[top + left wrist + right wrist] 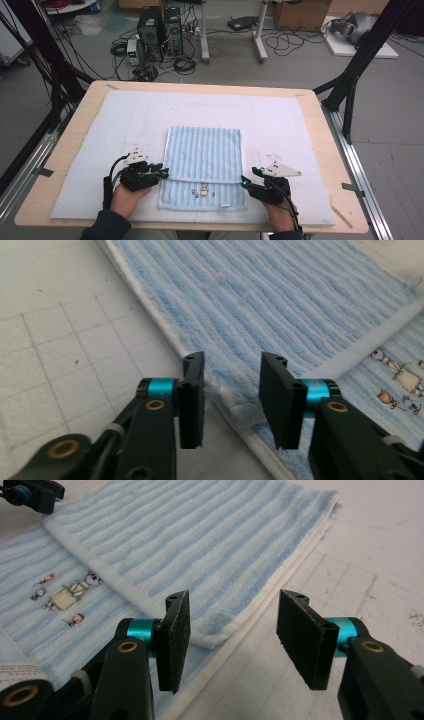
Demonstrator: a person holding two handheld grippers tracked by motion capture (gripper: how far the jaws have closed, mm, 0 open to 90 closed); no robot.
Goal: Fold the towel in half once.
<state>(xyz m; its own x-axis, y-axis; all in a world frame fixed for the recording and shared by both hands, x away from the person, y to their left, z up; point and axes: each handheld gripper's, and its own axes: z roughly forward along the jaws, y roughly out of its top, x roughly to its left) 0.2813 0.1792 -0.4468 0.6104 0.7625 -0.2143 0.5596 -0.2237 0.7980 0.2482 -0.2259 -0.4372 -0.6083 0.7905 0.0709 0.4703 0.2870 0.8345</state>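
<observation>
A: How do the left gripper's fingers stand?

B: Apart, with the bunched white edge of the blue striped towel lying between them; the pads don't press on it.

A: And the right gripper?

B: Its fingers are wide apart too. The corner of the towel's folded upper layer lies between and just beyond them, nearer the left-hand finger, not pinched.

A: Farther out?

B: From above, the towel lies between the two grippers on the white mat, the left gripper at its left edge, the right gripper at its right. Small embroidered figures sit on the lower layer.
</observation>
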